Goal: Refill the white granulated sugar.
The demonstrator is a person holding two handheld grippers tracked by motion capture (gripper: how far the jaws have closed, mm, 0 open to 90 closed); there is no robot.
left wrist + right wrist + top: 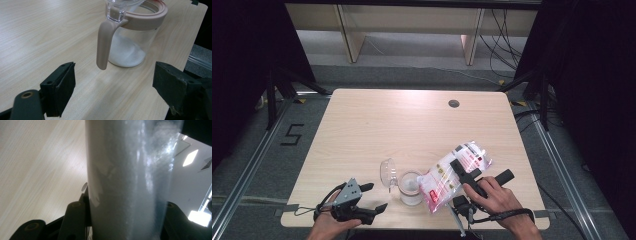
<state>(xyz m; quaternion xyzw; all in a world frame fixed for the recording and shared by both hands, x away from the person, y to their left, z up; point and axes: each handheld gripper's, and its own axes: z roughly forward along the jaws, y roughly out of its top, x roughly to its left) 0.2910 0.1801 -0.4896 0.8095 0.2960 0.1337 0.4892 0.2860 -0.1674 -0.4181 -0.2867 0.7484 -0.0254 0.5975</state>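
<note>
A clear jar with a little white powder stands near the table's front edge, its clear lid flipped open to the left. It has a pink rim and a pink handle. My right gripper is shut on a plastic bag of white powder, which tilts with its lower end over the jar's mouth. In the right gripper view the bag stands between the jaws. My left gripper rests left of the jar, open and holding nothing; the handle points towards it.
The wooden table has a round cable hole at the back right. Its front edge lies close behind the jar. Black stands and cables sit on the floor around the table.
</note>
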